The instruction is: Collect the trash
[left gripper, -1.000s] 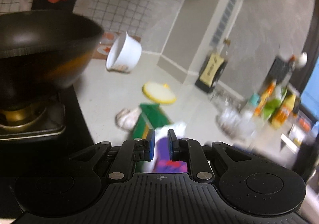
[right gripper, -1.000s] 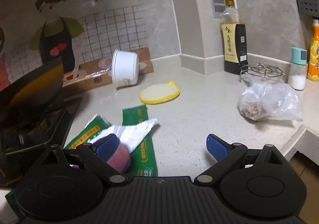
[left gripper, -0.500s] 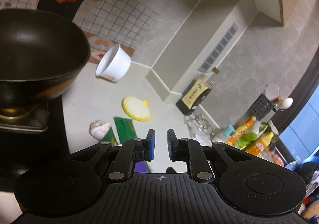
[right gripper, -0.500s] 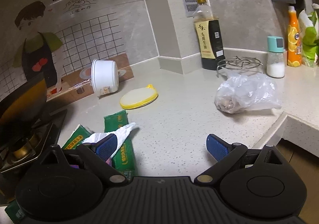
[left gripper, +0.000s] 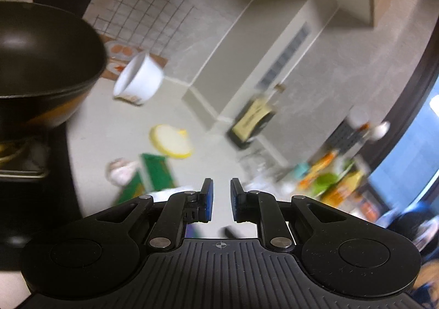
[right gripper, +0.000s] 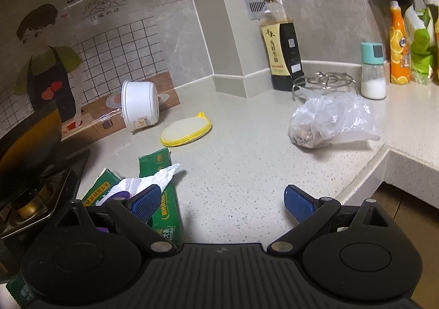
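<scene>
Two green snack wrappers (right gripper: 162,199) lie on the pale counter with a crumpled white tissue (right gripper: 153,178) and a small purple thing (right gripper: 122,195) on top of them. My right gripper (right gripper: 222,200) hovers open and wide just above the counter, its left finger over the tissue's edge, nothing between the pads. In the blurred left wrist view, my left gripper (left gripper: 218,193) is shut to a narrow gap with nothing in it. Ahead of it and to the left lie a green wrapper (left gripper: 157,171) and a crumpled pale wad (left gripper: 120,171).
A white cup (right gripper: 140,105) lies on its side by the wall, a yellow-rimmed pad (right gripper: 186,131) in front of it. A filled clear plastic bag (right gripper: 329,122), a wire trivet, a sauce bottle (right gripper: 282,42) and condiments stand right. A black wok (left gripper: 41,61) sits on the stove at left.
Both views have tilted as the wrists rolled, and the left wrist view now looks further up the counter. Neither gripper's jaws have changed, and no trash has moved.
</scene>
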